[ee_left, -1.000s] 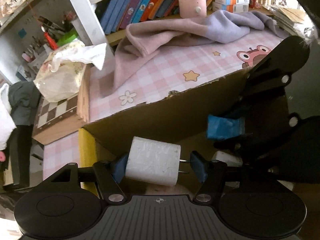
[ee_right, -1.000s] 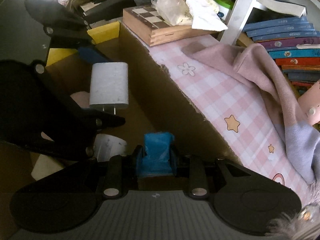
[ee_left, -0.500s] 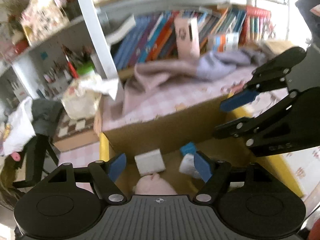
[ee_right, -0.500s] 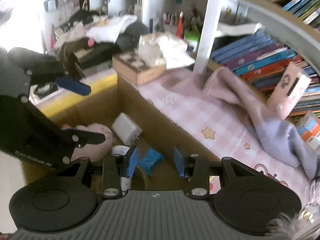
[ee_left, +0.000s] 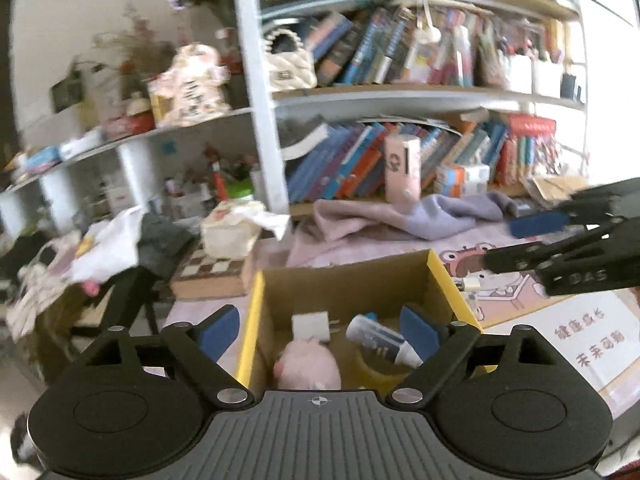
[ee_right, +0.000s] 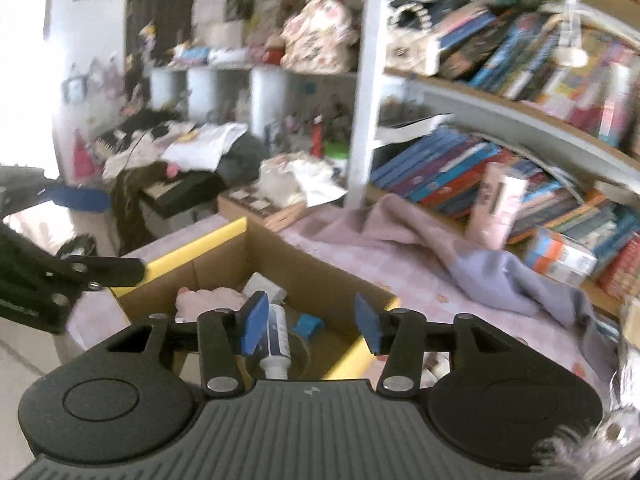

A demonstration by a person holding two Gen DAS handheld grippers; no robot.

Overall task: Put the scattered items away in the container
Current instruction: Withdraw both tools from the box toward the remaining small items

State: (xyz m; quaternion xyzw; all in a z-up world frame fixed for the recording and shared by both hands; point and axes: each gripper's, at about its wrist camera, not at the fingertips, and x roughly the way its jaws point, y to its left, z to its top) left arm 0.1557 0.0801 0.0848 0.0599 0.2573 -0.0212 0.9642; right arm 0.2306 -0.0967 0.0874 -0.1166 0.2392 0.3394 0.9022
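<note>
Both grippers, left gripper [ee_left: 319,329] and right gripper [ee_right: 311,323], hang above the cardboard box [ee_left: 439,276], jaws open and empty. White charger [ee_left: 310,325], pink plush [ee_left: 309,365] and bottle [ee_left: 382,339] lie inside; we scan the bench [ee_left: 560,322] before descending.
</note>
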